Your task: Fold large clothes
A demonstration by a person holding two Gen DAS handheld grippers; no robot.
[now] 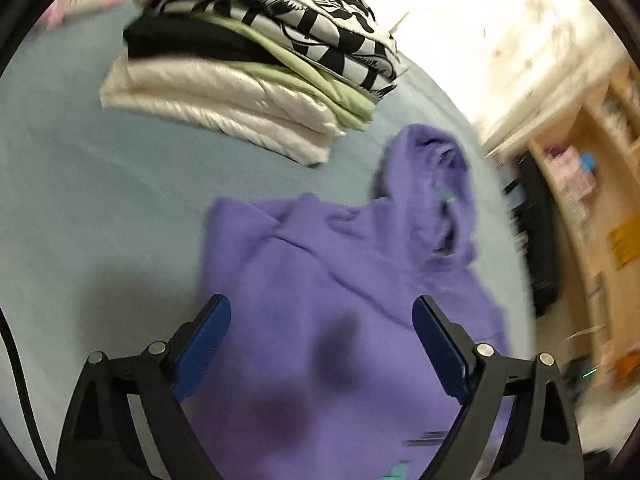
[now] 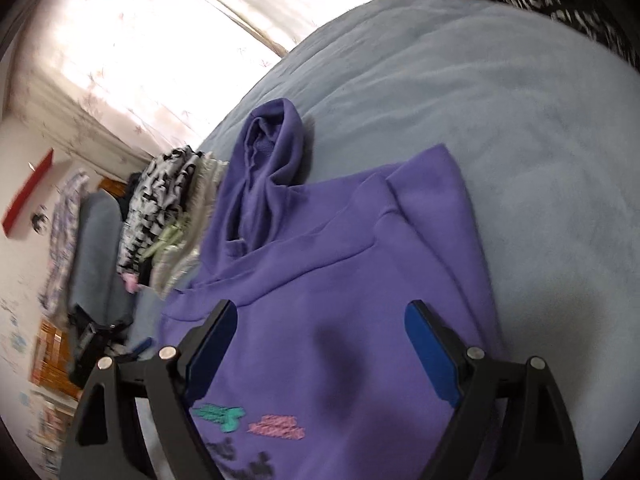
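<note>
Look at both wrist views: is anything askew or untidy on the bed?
Only the purple hoodie: its hood is bunched and twisted instead of flat. The folded stack looks neat, and both grippers hover open.

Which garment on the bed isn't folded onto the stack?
The purple hoodie: it lies spread out alone, below both open grippers, while the folded stack sits beyond it.

Each wrist camera sits behind its own tongs, looking forward and down along them from close above the bed. The left view faces the purple hoodie and the stack of folded clothes. The right view faces the same hoodie and stack from the opposite side.
</note>
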